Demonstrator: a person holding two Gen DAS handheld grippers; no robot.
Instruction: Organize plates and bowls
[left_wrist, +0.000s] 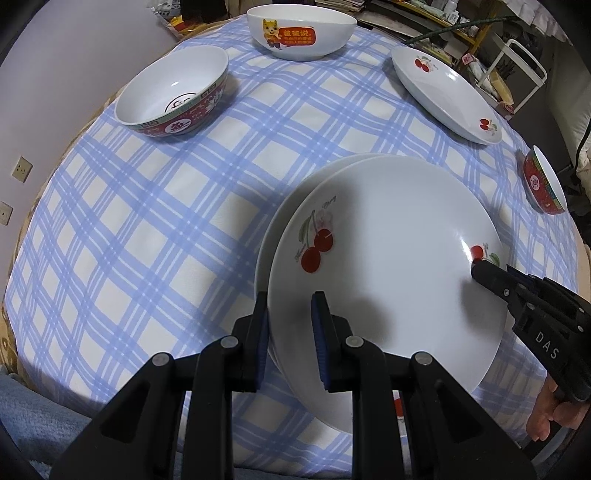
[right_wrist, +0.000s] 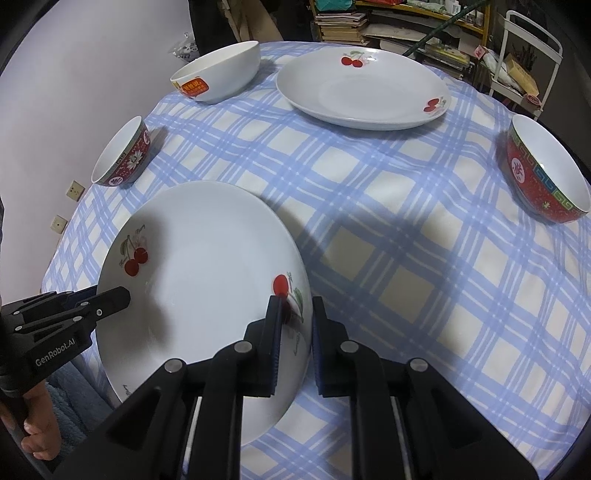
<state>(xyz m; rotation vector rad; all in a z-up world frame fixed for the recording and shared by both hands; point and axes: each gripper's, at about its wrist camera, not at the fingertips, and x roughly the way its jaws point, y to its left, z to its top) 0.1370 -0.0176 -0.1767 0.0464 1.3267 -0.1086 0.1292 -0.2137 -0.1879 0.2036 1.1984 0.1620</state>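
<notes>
Counter under a blue plaid cloth (right_wrist: 388, 229). Left gripper (left_wrist: 290, 332) reads "GenRobot.AI"; right gripper (right_wrist: 297, 336), "DAS". Both sets of fingers straddle opposite rims of the top cherry plate (left_wrist: 388, 258), clamped on it, over a second plate (left_wrist: 264, 251).

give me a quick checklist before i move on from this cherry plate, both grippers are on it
1. Left gripper on the near cherry plate: ok, fingers straddle its rim.
2. Right gripper on the opposite rim: ok, fingers straddle the edge by a cherry print.
3. Plate seated on the one beneath: cannot tell, a second rim shows just under it but contact is hidden.
4. Plate level: not ok, it looks tilted in both views.
5. Far cherry plate unobstructed for stacking next: ok, nothing on it.
6. Bowls out of the way: ok, left red bowl, right red bowl and white bowl sit apart.
</notes>
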